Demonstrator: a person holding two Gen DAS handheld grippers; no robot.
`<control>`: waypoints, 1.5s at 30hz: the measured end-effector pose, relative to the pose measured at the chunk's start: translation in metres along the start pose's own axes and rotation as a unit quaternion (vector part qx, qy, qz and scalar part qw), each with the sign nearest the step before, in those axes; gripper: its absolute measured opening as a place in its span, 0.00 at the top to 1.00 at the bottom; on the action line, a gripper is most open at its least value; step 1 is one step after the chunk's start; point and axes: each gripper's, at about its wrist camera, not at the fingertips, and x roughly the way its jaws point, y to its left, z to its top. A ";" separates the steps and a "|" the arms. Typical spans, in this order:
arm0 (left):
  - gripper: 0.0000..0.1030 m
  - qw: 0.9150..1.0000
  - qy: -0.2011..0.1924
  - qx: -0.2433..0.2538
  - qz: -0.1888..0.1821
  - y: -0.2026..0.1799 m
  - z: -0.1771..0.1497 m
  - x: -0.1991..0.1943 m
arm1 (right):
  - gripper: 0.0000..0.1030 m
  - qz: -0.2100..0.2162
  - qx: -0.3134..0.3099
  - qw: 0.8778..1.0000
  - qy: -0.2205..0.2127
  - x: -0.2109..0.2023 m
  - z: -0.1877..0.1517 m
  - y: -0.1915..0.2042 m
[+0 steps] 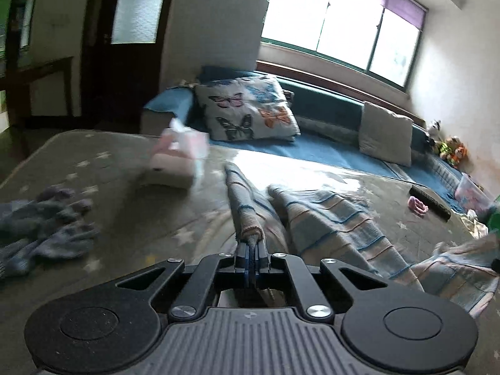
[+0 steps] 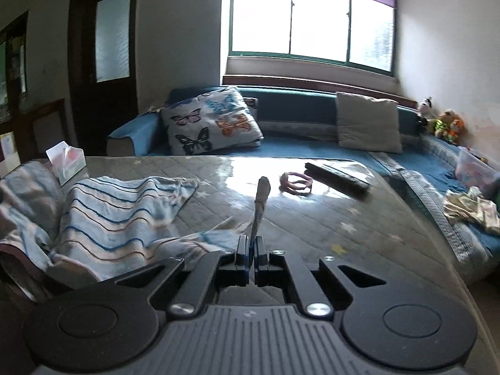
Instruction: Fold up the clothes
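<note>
Both the left hand-held gripper [image 1: 251, 243] and right hand-held gripper [image 2: 251, 243] are clamped on thin edges of the striped garment [image 2: 118, 215], which could slip free if tugged across the surface [image 2: 312, 218].

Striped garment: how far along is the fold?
Early. Done: both grippers are shut on edges of the striped garment, left gripper, right gripper. In hand: the cloth hangs rumpled between them over the table, no crease visible. Left: the fold itself, plus the blue-grey garment lying crumpled, untouched.
</note>
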 end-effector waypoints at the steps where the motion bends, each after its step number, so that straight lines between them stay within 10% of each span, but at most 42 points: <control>1: 0.97 1.000 0.001 0.000 0.006 0.004 -0.004 -0.010 | 0.98 0.001 0.004 1.000 0.001 -0.008 -0.004 -0.003; 13: 0.92 0.996 0.081 0.009 0.024 0.038 -0.057 -0.076 | 0.94 0.006 0.019 0.997 0.079 -0.055 -0.051 -0.027; 25: 0.82 0.996 0.056 0.060 0.027 0.038 -0.038 -0.097 | 0.86 0.044 -0.043 0.995 0.074 -0.014 -0.015 0.006; 45: 0.82 0.995 0.088 0.045 0.007 -0.018 0.026 0.107 | 0.81 0.088 -0.075 0.988 0.103 0.132 0.021 0.068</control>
